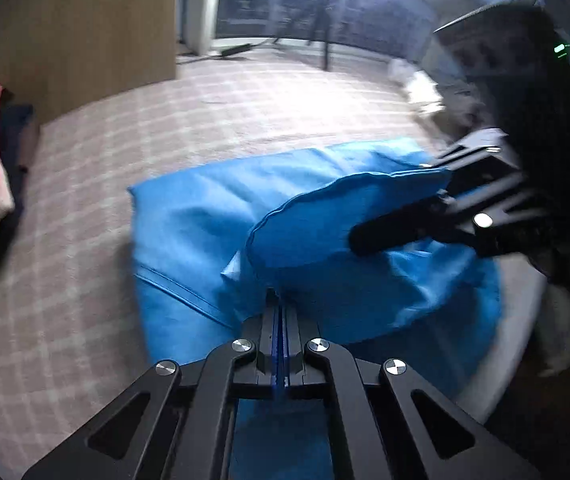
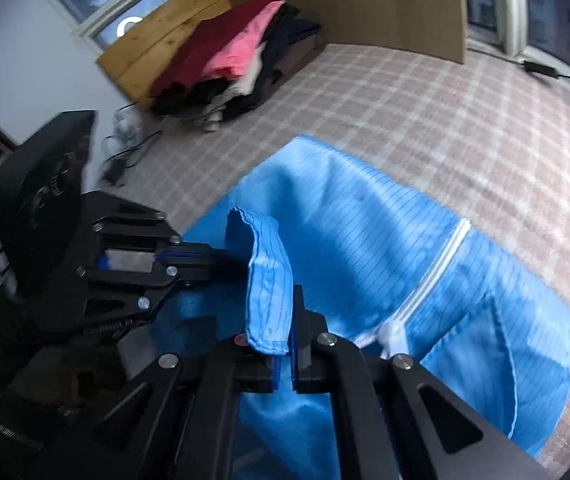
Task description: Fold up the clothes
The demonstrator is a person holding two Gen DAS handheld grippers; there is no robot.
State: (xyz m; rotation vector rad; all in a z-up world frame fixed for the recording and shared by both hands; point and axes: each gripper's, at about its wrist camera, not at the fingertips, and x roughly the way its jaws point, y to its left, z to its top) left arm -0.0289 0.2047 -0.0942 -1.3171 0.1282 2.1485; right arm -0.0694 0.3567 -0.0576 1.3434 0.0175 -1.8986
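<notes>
- Lying on the checked bed cover [image 2: 425, 96]: blue garment [image 2: 365, 240], white zipper [image 2: 437, 268] showing, partly lifted.
- Left claw [image 1: 281, 300]: pinched tight on a garment fold.
- Right claw [image 2: 285, 344]: narrow, gripping a striped hem.
- Beyond the garment: open cover up to a wooden panel [image 2: 385, 0].
- Left of the garment: clothes pile [image 2: 237, 60].

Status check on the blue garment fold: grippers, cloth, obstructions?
Left gripper shut on blue garment. Right gripper shut on its cuff, lifted. Body flat on checked cover. Clothes pile well clear.
</notes>
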